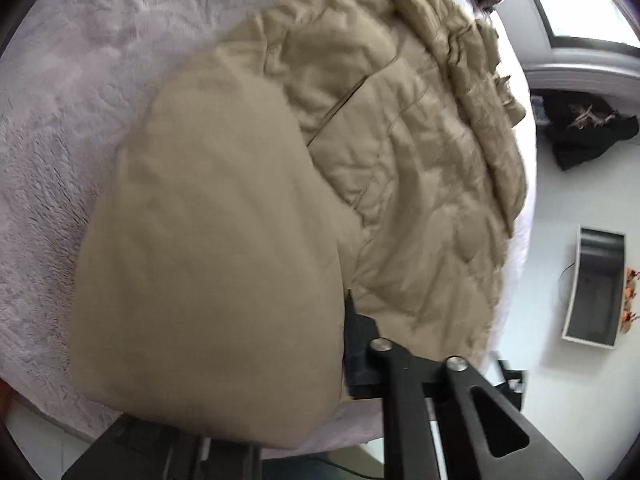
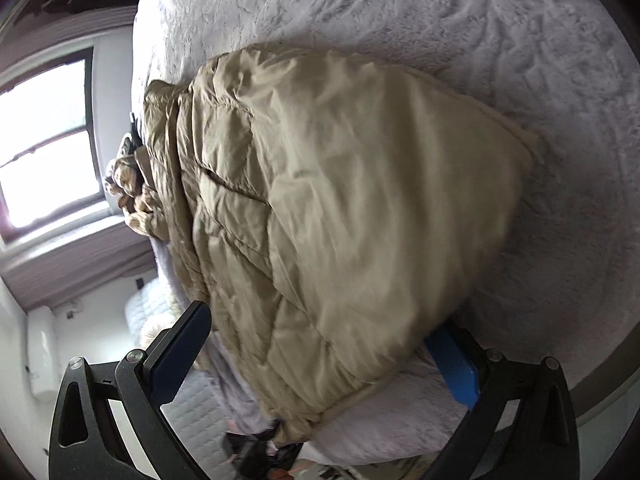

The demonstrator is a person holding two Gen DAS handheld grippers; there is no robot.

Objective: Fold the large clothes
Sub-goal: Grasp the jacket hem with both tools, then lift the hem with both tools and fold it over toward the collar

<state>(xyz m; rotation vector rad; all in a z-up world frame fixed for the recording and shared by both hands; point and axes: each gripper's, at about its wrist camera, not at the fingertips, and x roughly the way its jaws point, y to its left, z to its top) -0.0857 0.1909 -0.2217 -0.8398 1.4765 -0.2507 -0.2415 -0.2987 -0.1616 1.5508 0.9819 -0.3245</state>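
On the fleecy white bedspread (image 2: 440, 40) our tan quilted jacket (image 2: 340, 200) looks puffy, light, slippery; grab seamed hems. Left gripper (image 1: 344, 344) pinches its fabric; right gripper (image 2: 320, 360) spread wide.

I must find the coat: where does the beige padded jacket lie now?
In both wrist views the beige padded jacket lies on the fluffy white blanket, near its edge.

One tan jacket (image 2: 340, 208) lies on one bed (image 2: 500, 40); one patterned garment (image 2: 128, 188) sits beyond it, and one window (image 2: 44, 140) shows.
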